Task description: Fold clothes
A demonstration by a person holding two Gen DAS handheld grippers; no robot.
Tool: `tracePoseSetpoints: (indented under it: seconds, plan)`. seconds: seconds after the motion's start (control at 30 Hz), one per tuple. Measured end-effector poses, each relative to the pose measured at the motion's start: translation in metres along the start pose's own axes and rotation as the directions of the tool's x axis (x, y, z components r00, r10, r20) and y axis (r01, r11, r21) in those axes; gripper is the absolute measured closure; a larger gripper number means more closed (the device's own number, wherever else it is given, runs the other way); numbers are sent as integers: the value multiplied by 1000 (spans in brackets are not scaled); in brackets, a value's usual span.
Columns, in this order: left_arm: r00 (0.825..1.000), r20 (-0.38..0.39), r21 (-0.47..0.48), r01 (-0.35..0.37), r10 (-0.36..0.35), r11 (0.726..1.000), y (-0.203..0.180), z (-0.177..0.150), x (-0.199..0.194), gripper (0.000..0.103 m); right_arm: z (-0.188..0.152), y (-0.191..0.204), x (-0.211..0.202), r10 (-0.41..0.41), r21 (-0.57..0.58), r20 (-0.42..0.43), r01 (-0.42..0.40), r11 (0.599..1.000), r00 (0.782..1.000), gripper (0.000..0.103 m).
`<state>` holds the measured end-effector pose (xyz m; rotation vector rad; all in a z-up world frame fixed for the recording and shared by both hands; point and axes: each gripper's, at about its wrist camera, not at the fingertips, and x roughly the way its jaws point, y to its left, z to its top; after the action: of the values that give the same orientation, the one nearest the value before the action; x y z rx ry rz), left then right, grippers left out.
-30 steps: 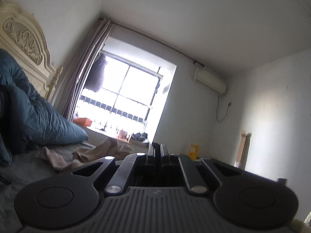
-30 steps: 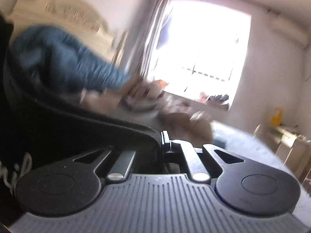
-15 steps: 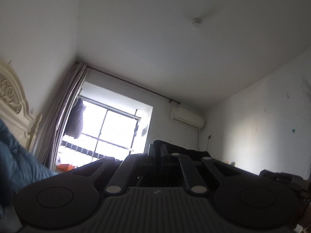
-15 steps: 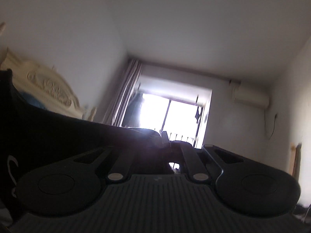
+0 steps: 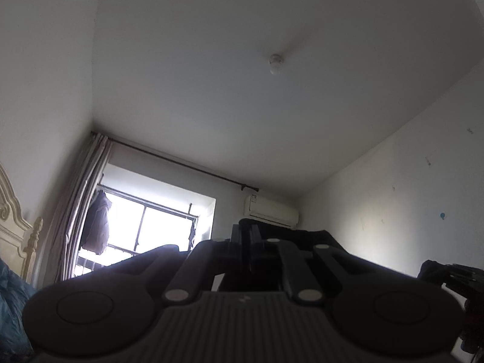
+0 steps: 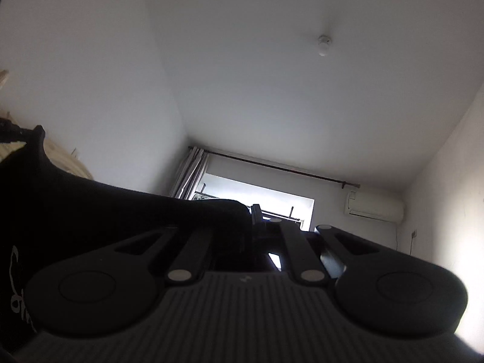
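Note:
Both grippers are raised and tilted up toward the ceiling. My left gripper (image 5: 246,236) is shut on a black garment (image 5: 314,237) that stretches off to the right of its fingers. My right gripper (image 6: 255,214) is shut on the same black garment (image 6: 90,205), which hangs to the left and carries white lettering at the lower left. The garment's lower part is hidden below both views.
A cream headboard (image 5: 13,227) and blue bedding (image 5: 12,308) sit at far left. A bright window (image 5: 151,230) with a grey curtain (image 5: 84,205) and hanging clothes is ahead. An air conditioner (image 5: 270,211) is on the far wall. The other gripper (image 5: 453,275) shows at right.
Both grippers have lifted and tilted upward with the black garment; the bed and the beige clothes on it have dropped out of view, and the ceiling now fills both views.

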<state>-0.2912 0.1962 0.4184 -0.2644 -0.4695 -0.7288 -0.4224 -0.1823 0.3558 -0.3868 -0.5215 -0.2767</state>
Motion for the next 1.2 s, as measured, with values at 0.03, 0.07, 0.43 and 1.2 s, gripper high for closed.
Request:
tracePoseSetpoints:
  seconds: [0.03,0.07,0.43,1.2]
  plan:
    - [1000,-13,-7,0,0,1000,-1,-5,6,97,-1,-3,2,-1,2,-6,1,1000,1000,101]
    - [1000,-26,-14,0,0,1000,-2,-10,12,97,-6,-5,4,-3,0,-18,3,1000,1000,101]
    - [936,-329,22,-123,123,992,35,-158,95,97,-140,-25,63,-42,-21,-301,37,999,953,101]
    - [439,-840,214,-272,319,938,171,-513,162,91,-465,100,151,-5,-61,-877,-100,993,480,100]
